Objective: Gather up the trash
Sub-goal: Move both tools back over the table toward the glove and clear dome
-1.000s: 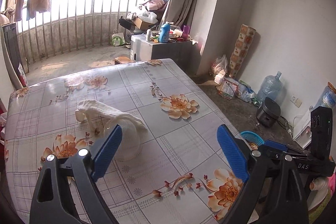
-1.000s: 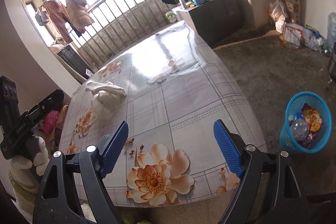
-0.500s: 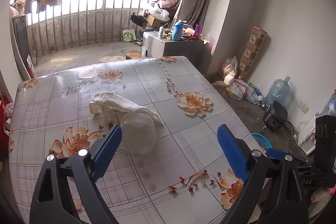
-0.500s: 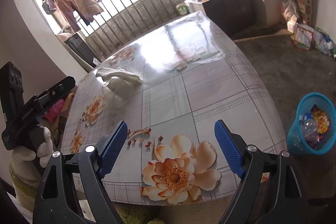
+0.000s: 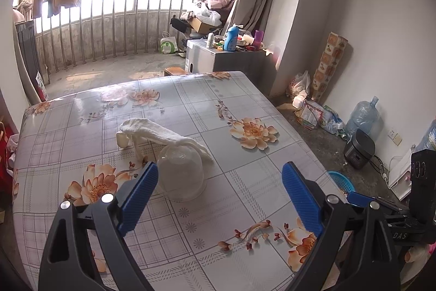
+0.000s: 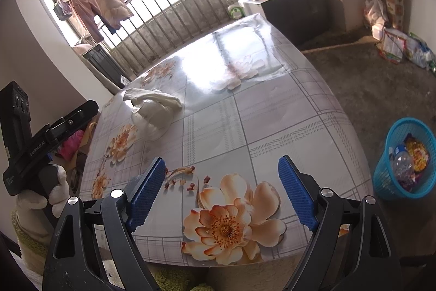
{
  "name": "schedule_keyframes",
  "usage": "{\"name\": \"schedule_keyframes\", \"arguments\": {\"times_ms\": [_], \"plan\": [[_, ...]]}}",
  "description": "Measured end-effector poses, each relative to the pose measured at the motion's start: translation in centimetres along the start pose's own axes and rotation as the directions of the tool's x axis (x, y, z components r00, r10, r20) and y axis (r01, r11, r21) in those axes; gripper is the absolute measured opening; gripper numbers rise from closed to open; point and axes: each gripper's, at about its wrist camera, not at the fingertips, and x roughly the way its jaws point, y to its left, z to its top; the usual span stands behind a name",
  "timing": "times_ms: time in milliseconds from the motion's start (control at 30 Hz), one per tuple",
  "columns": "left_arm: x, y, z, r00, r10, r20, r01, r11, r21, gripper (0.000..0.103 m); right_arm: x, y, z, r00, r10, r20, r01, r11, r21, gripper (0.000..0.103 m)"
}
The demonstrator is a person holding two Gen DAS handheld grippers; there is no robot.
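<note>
Clear plastic dome [image 5: 181, 175] w/ white rag [image 5: 160, 134] draped over it, sitting on floral table [image 5: 245, 176]; trash awaiting pickup.
L gripper [image 5: 219, 194] hovering just short of dome, fingers spread wide, holding nothing; R gripper [image 6: 222, 191] idling at near edge, likewise released; step looks like approach; next move calling for straddling dome, clamping, carrying to blue basket [image 6: 381, 179] on floor.

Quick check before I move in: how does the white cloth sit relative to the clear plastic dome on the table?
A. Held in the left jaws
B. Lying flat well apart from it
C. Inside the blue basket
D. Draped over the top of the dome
D: the white cloth lies across the top of the clear dome on the table, and both grippers are open and empty.
</note>
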Motion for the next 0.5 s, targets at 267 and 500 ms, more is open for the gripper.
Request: {"name": "schedule_keyframes", "arguments": {"times_ms": [267, 500], "plan": [[0.2, 0.8, -0.1, 1.0, 0.023, 0.004, -0.023, 1.0, -0.008, 0.09, -0.1, -0.7, -0.1, 1.0, -0.007, 0.009, 0.006, 1.0, 0.024, 0.081], [-1.2, 3.7, -0.3, 0.996, 0.07, 0.062, -0.065, 0.994, -0.084, 0.09, 0.2, -2.0, 1.0, 1.0, 0.009, 0.011, -0.01, 0.997, 0.071, 0.081]]}}
